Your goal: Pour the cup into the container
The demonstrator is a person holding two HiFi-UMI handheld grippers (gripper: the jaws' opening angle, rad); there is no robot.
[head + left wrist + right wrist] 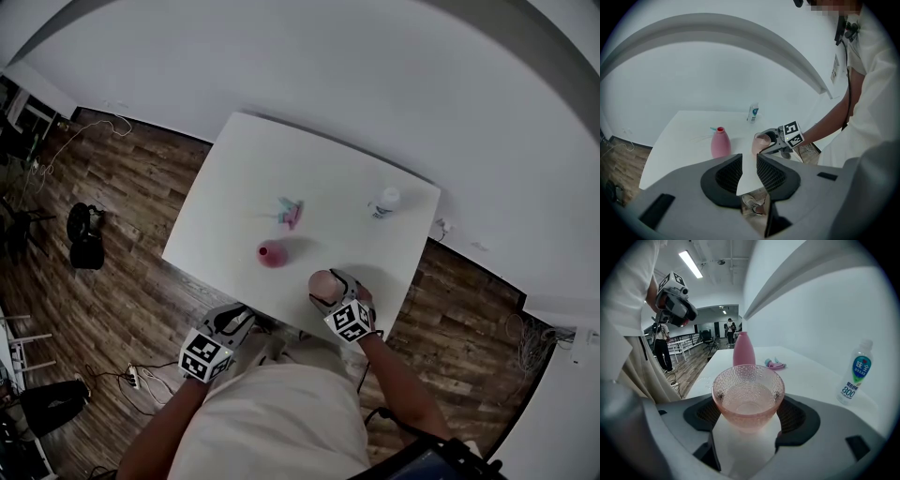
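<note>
— Where is the cup, and who has it?

— The right gripper (749, 422) grips it. The cup (748, 392), a pink dimpled glass tumbler, stands upright with a black pad pressed against each side. It looks part-filled with clear liquid, though I can't be sure of that.

— And the container?

— It is a pink bottle-shaped container (272, 253) with a narrow neck and a red mouth, standing upright on the white rectangular table (244, 178) near the person's edge. In the head view the cup sits at about 4 o'clock from it, near but apart, right by the table's edge. I cannot tell whether the cup rests on the top or is held just above it.

— What about the other hand?

— The left gripper (750, 171) has its jaws apart with nothing between them. Only the table edge and the floor show through the gap. In the head view it is at 7 o'clock from the container, off the table and over the brown wood-plank floor (122, 281).

— Anything else on the table?

— There are two things. A small clear plastic bottle (383, 202) with a white cap and a blue-green label stands at 2 o'clock from the container, well apart from it, toward the far right corner. A small pink-and-teal object (290, 214) lies at 1 o'clock from the container — too blurred to name.
</note>
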